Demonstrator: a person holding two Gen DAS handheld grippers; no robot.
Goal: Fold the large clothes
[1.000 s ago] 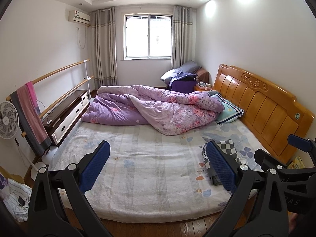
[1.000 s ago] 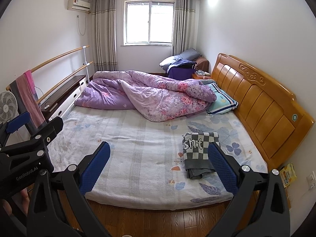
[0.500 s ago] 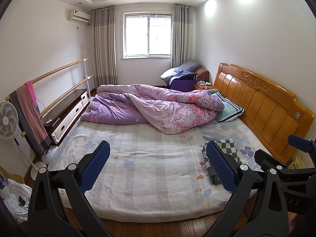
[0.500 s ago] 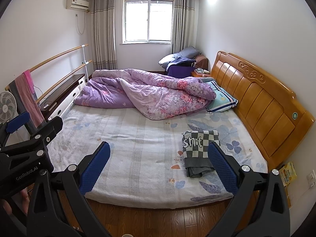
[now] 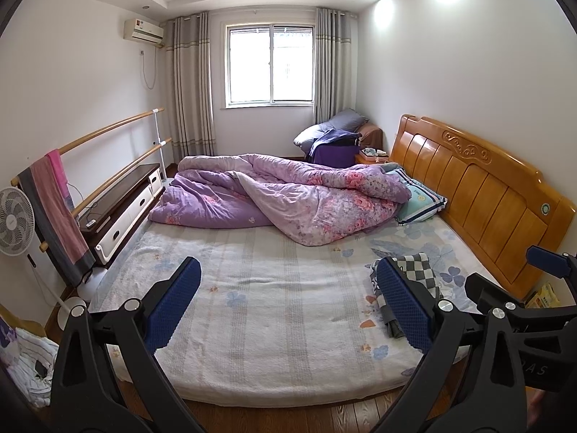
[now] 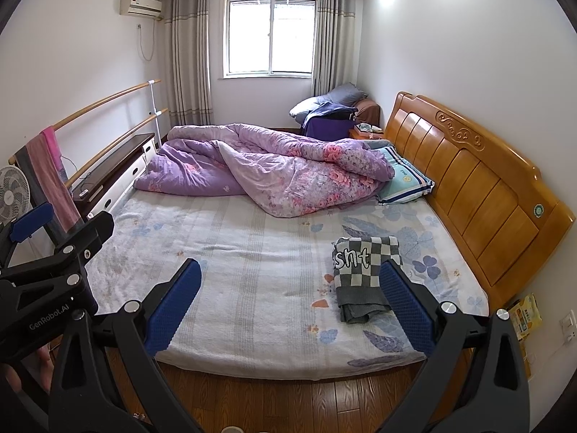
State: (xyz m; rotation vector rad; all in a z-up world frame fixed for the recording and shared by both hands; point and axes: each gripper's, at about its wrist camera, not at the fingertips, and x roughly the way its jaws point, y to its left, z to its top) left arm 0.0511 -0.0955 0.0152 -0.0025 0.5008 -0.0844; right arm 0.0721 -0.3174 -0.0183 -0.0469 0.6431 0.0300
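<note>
Held level off the near edge of the pale floral-sheeted bed (image 6: pixel 252 252): left black gripper with blue pads (image 5: pixel 288 303) and right black gripper with blue pads (image 6: pixel 290 303), both spread wide, gripping nothing. Folded grey-and-white checkered garment (image 6: pixel 364 270) flat at the near right of the bed, partly hidden by a blue finger pad (image 5: pixel 404 306) in the left view.

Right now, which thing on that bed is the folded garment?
Start at the wooden headboard and come to the near end of the bed. The folded garment lies there alone, grey with a black-and-white check and white letters, unlike the purple floral quilt.
</note>
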